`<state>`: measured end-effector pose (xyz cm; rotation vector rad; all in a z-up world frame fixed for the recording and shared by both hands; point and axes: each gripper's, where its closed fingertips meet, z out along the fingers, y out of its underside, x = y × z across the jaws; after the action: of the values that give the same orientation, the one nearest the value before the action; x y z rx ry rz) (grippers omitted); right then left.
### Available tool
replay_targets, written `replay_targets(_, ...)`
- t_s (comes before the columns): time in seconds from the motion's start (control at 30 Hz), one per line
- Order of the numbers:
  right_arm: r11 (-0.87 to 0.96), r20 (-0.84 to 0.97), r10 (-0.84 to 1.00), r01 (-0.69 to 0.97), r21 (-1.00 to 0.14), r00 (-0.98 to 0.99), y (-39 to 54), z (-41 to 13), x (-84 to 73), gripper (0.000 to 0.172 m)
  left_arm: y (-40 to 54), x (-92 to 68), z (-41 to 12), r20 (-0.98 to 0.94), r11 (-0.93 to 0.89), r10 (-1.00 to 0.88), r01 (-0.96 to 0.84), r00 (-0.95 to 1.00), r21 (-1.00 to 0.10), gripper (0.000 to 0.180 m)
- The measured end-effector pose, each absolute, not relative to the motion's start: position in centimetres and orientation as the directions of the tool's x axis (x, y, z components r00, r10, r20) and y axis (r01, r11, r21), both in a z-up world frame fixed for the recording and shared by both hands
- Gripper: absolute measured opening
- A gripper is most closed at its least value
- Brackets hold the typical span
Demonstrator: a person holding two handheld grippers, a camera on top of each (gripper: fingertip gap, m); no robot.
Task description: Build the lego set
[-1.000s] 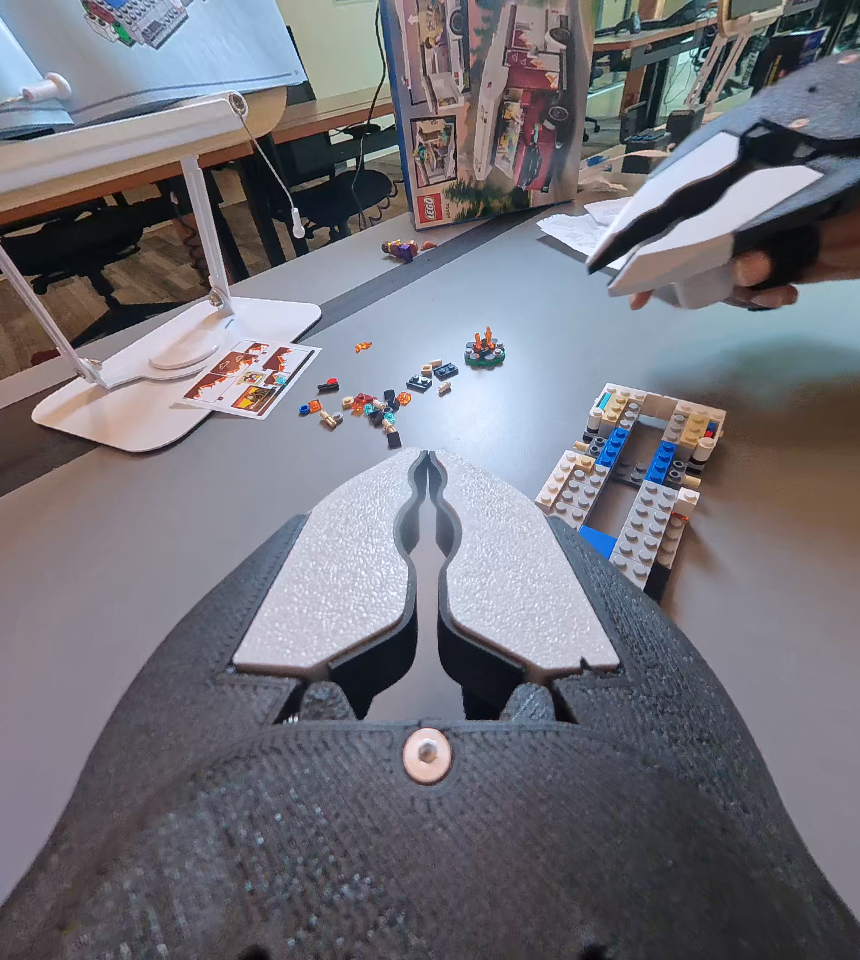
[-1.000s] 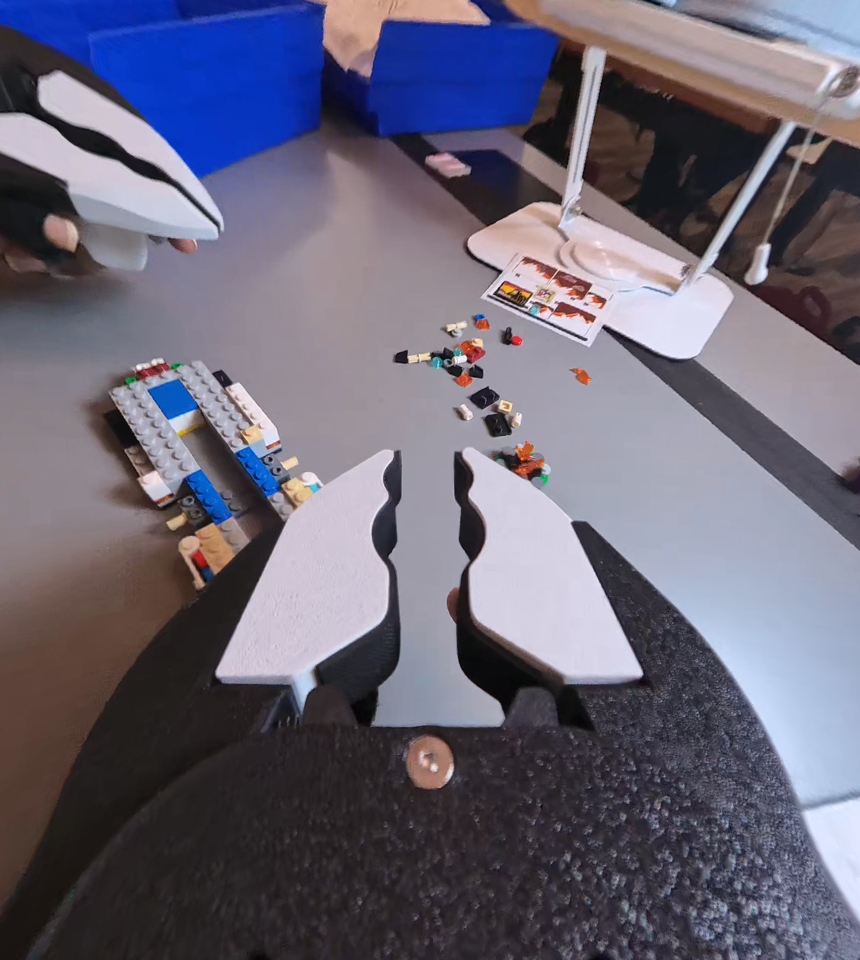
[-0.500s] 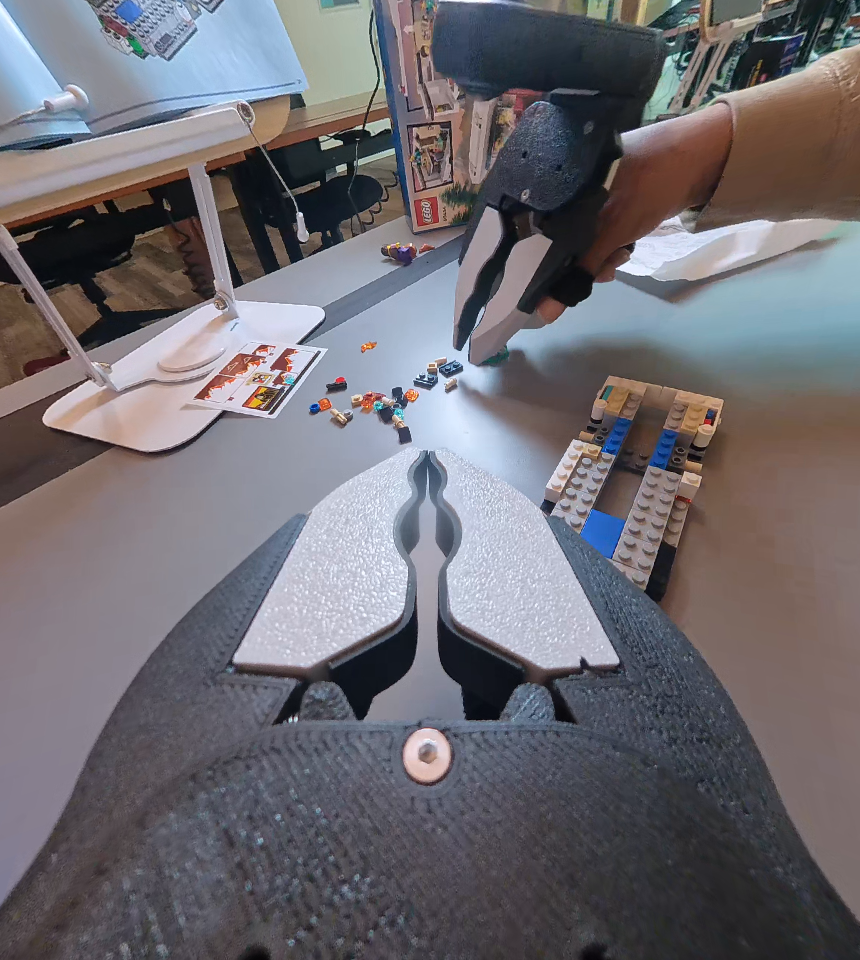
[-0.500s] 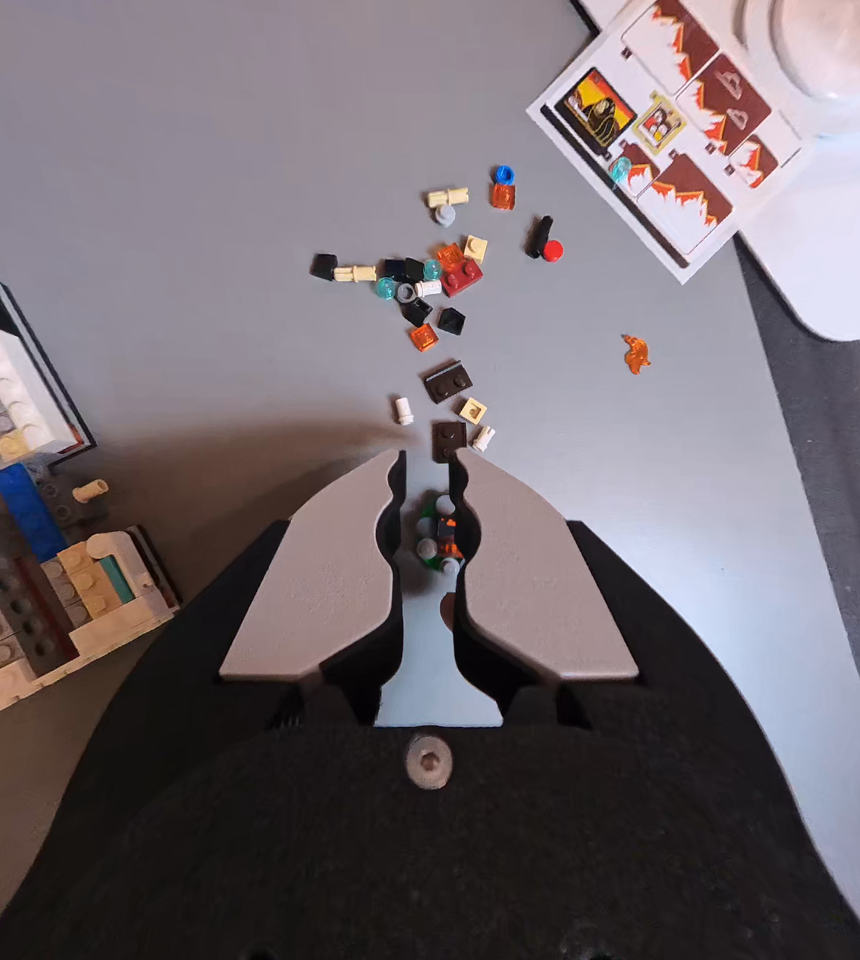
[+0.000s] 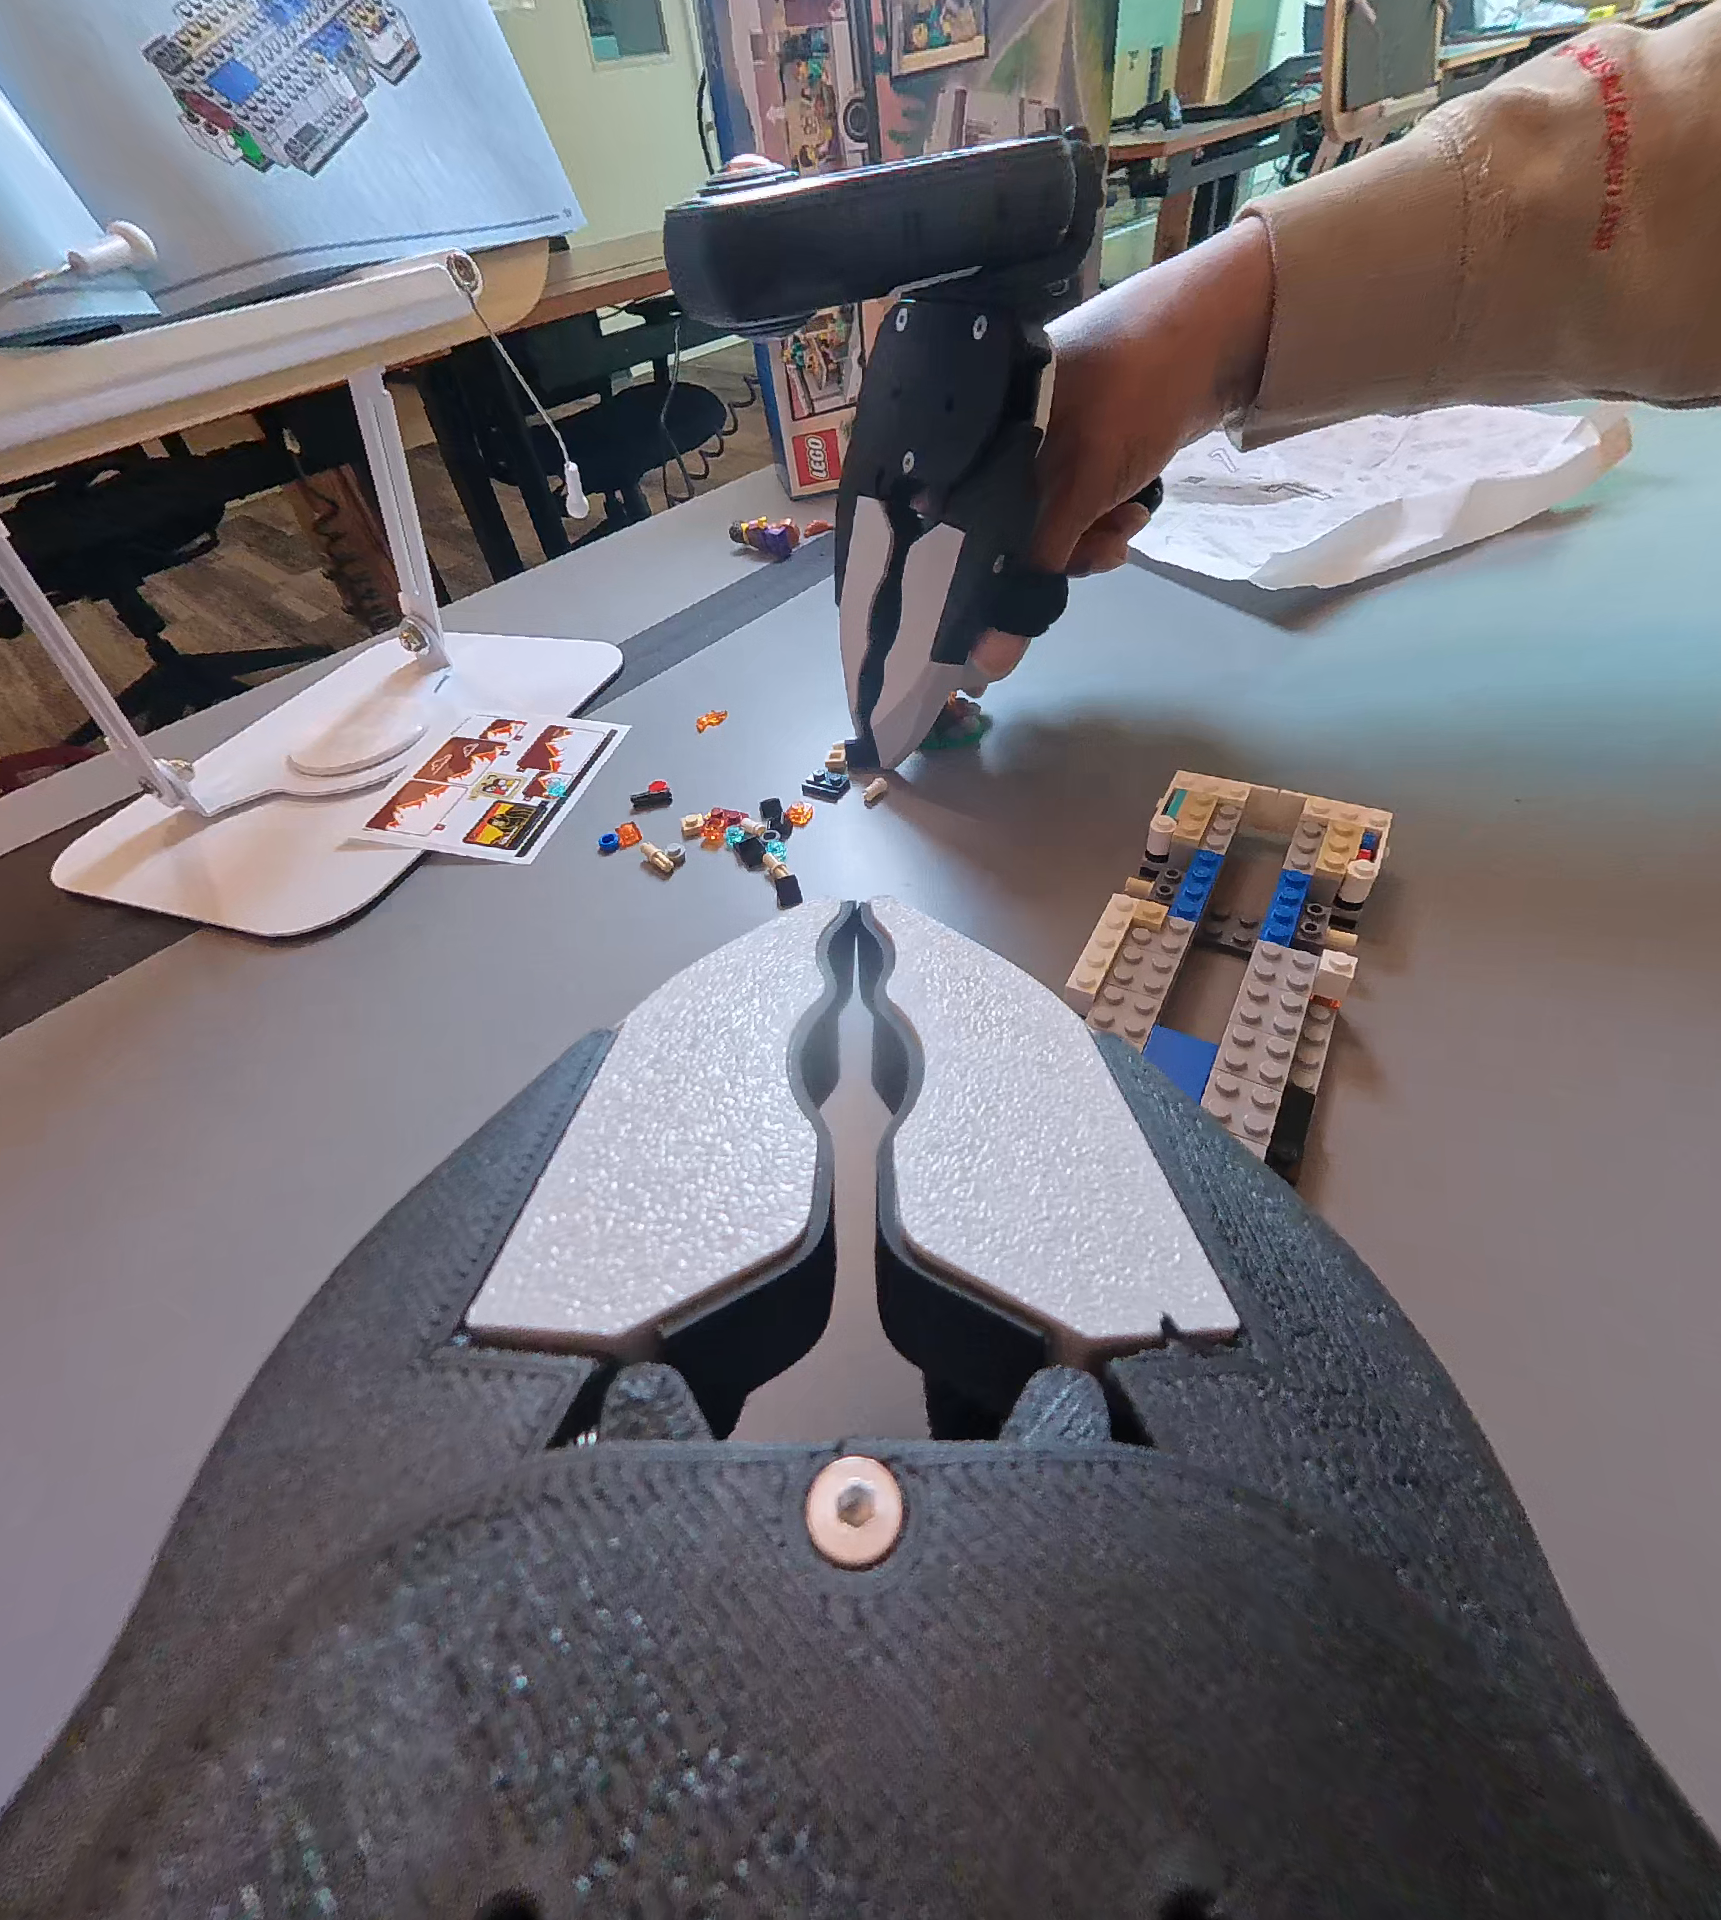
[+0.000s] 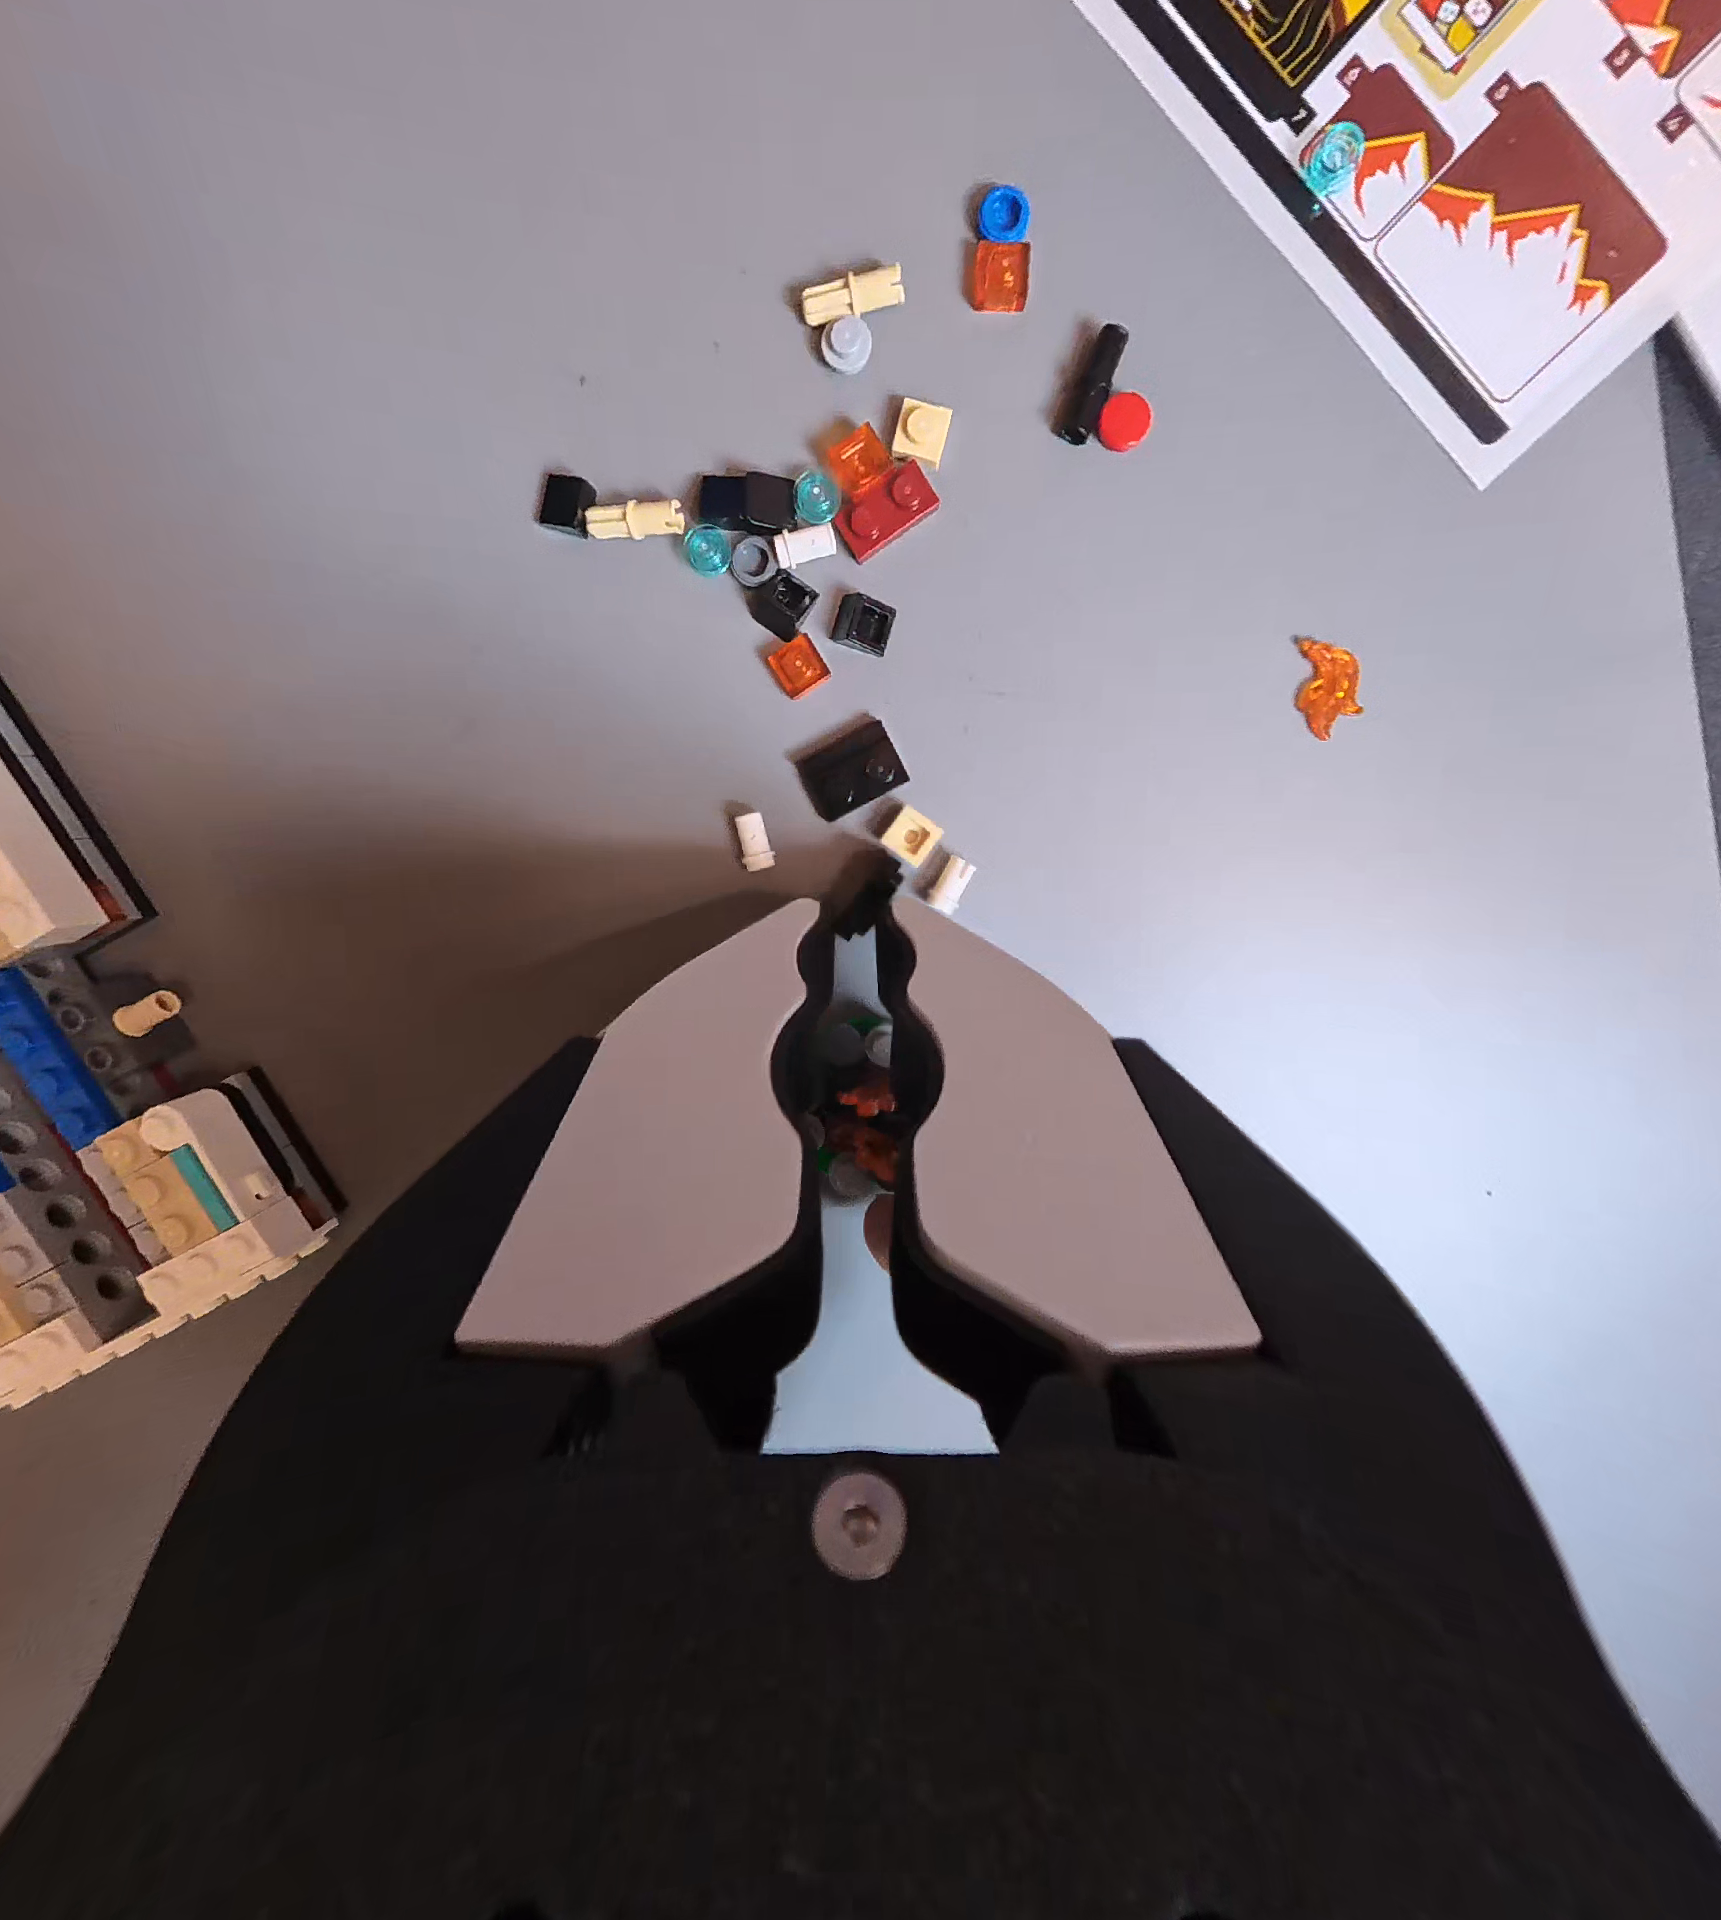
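My right gripper (image 6: 858,914) points straight down at the grey table and its tips are closed on a small dark brick (image 6: 866,885), which looks blurred and tilted. A round green piece with orange flames (image 6: 861,1101) shows on the table through the gap behind the tips. In the left wrist view the right gripper (image 5: 877,753) stands upright with its tips on the table at the edge of the loose small pieces (image 5: 731,826). My left gripper (image 5: 856,909) is shut and empty, low over the table, just short of those pieces.
A grey, tan and blue brick model (image 5: 1240,956) lies right of my left gripper and shows in the right wrist view (image 6: 56,1143). A sticker sheet (image 5: 492,784) lies by a white stand base (image 5: 316,790). A crumpled white sheet (image 5: 1355,488) and a toy box (image 5: 814,416) are behind. Tip to tip, the grippers are about 20 centimetres apart.
My right gripper swung in from the right, came down over the loose pieces and narrowed its jaws onto the small dark brick. My left gripper stayed shut and still.
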<state>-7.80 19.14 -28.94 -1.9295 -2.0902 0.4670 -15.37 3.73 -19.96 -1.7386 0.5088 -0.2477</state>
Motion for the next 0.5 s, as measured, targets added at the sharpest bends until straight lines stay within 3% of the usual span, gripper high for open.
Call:
replay_targets(0.27,0.321,0.159,0.947,0.789,-0.523,-0.28,14.4,-24.8,-6.4,0.007,3.6,-14.9,-20.4,-0.122,-0.166,-0.482,-0.227,0.867,-0.96,0.0)
replay_targets(0.4,0.455,0.3,0.889,0.745,-0.487,-0.347,11.6,-23.8,-3.1,0.007,3.6,-14.6,-21.0,-0.133,-0.179,-0.493,-0.25,0.86,-0.951,0.0)
replay_targets(0.5,0.53,0.409,0.833,0.751,-0.393,-0.374,10.6,-24.3,0.3,0.007,3.6,-14.5,-21.2,-0.157,-0.181,-0.491,-0.277,0.857,-0.944,0.0)
